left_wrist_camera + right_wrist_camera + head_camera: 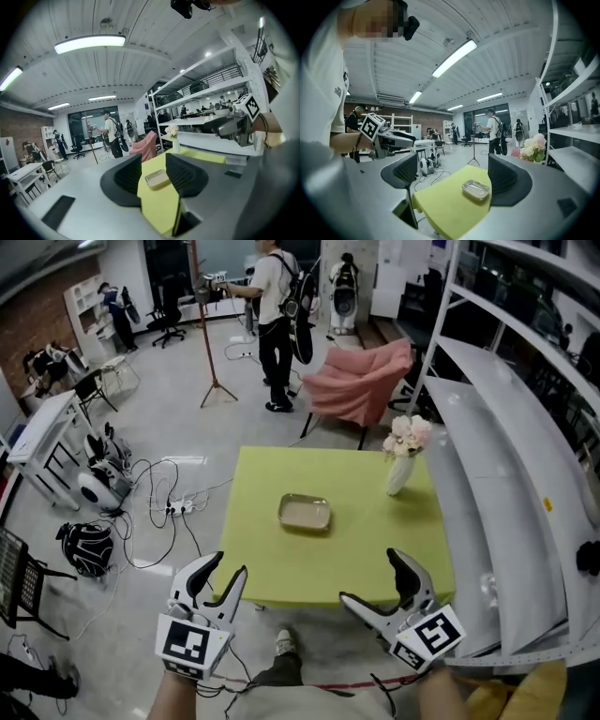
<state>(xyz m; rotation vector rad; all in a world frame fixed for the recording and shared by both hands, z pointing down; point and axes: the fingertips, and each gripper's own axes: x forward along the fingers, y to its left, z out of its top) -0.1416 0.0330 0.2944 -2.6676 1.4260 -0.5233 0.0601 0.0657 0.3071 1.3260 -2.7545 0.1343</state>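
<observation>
1. Green table [272, 563]: centre frame, carries every item.
2. Left gripper [230, 566], right gripper [370, 577]: lower frame at the near edge, jaws wide and empty, both sighted on table centre.
3. Flower vase [398, 474]: far right corner, out of reach paths.
4. Metal tray [305, 512]: table centre, untouched.

Left gripper [217, 585] jaws apart and empty, right gripper [377, 582] jaws wide, empty, both seemingly level, forearms low

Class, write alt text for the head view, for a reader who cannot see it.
The left gripper and the right gripper hover open and empty at the near edge of a yellow-green table bearing a shallow metal tray and a vase of flowers.
</observation>
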